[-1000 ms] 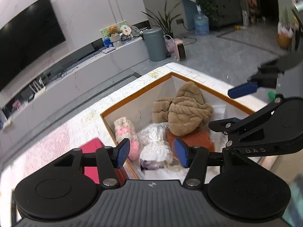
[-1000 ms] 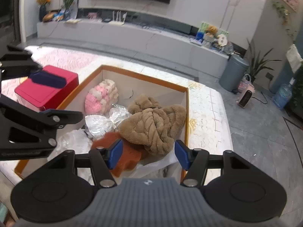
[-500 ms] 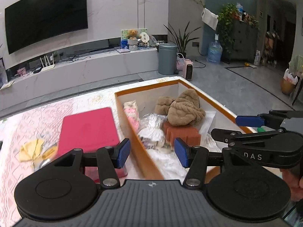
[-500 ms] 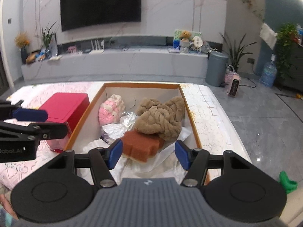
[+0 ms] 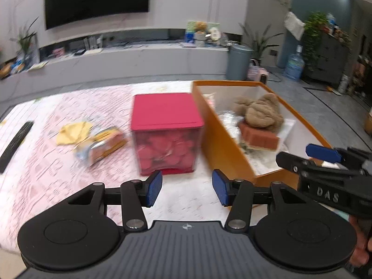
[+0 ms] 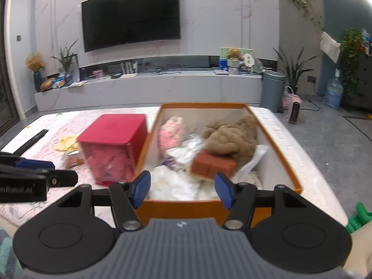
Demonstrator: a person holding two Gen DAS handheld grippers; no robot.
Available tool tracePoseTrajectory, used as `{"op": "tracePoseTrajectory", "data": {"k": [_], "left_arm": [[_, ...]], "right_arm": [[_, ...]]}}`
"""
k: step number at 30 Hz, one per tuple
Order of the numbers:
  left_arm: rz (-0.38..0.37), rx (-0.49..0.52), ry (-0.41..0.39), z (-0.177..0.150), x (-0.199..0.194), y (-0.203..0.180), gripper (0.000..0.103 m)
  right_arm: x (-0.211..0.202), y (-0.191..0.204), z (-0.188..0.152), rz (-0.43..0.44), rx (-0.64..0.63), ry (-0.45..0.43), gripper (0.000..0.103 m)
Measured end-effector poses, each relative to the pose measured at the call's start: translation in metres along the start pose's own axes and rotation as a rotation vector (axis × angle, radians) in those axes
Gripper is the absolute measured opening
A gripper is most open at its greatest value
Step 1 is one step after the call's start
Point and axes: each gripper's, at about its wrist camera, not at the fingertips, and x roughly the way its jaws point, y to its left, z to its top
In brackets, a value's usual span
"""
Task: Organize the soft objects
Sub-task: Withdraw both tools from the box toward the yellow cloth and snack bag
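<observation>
An orange box [image 6: 274, 147] [image 5: 220, 144] on the table holds a brown plush [image 6: 230, 134] [image 5: 262, 111], an orange-red sponge block [image 6: 212, 164] [image 5: 259, 136], a pink plush [image 6: 171, 131] and crinkled plastic bags [image 6: 186, 148]. A yellow cloth [image 5: 72, 131] and a snack packet [image 5: 102, 144] lie on the tablecloth left of a red box [image 5: 166, 130] [image 6: 114, 144]. My left gripper [image 5: 187, 188] is open and empty in front of the red box. My right gripper [image 6: 182, 189] is open and empty above the orange box's near rim.
A black remote [image 5: 14, 145] lies at the table's left edge. A TV console, grey bin [image 6: 272, 90] and plants stand beyond the table. A green object [image 6: 359, 216] lies on the floor at the right.
Both grippers have pulled back and away from the orange box. The left view has swung left, so the red box, yellow cloth and packet now show. Both stayed open.
</observation>
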Motion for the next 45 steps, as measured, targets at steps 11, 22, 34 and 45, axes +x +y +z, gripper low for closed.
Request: {"op": "tracePoseTrajectory", "data": {"k": [11,22,34,45], "left_arm": [[0.096,-0.021,-0.025,0.005,-0.037,0.043,0.059],[0.14,-0.086,-0.032,0.003,-0.05,0.094,0.059],[0.13,-0.134,-0.054,0.001,-0.043,0.139,0.059],[0.09,-0.13,-0.042,0.012,-0.016,0.163,0.059]], "right_arm": [[-0.002,0.052,0.0,0.067,-0.06,-0.004,0.061],[0.001,0.098,0.012,0.128,-0.099,-0.034,0.061],[0.018,0.144,0.022,0.162,-0.17,-0.041,0.061],[0.053,0.171,0.035,0.167,-0.259,-0.01,0.061]]}}
